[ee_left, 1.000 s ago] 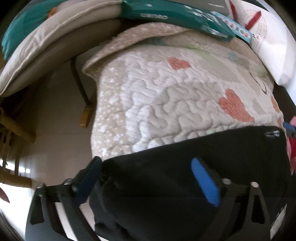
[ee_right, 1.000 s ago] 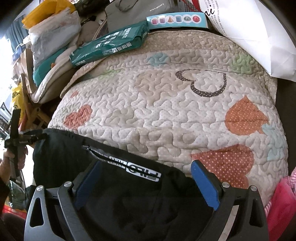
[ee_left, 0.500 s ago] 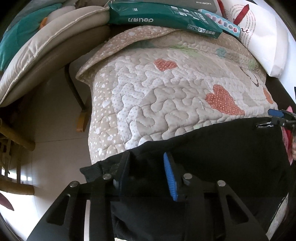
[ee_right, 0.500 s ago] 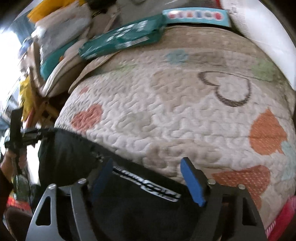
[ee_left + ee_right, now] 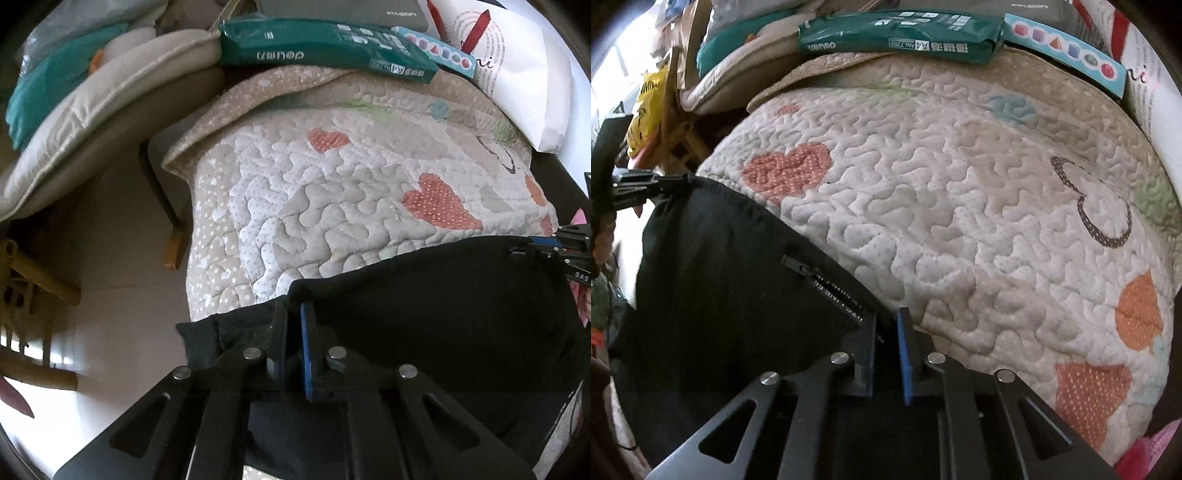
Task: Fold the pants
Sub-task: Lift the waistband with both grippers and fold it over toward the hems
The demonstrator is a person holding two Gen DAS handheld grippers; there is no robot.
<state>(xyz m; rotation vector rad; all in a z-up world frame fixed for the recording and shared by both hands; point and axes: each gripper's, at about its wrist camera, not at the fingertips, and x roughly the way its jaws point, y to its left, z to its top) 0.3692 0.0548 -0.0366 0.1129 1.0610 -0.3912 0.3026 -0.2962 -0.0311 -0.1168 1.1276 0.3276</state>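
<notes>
the black pants (image 5: 436, 317) are lying across the near edge of the heart-print quilt (image 5: 332, 206), one end at each gripper. the left gripper (image 5: 291, 314) is pinching the fabric: its jaws have just been closing and are now standing almost together on a raised fold of the black cloth, where a second ago they were spread wide with the cloth lying flat between them. a ribbed cuff is sticking out just left of those jaws. the right gripper (image 5: 886, 325) is doing the same at the other end; its jaws have just been closing onto the pants' edge, right beside the zip and white lettering, which a second ago were lying across the middle of the wide gap. in the left wrist view the right gripper is showing at the far right, clamped on the corner of the pants; in the right wrist view the left gripper is showing at the far left, holding the opposite corner. beyond both sets of jaws, at the quilt's far edge, a green paper pack (image 5: 901, 37) is resting beside a blue box with coloured shapes (image 5: 1067, 51).
</notes>
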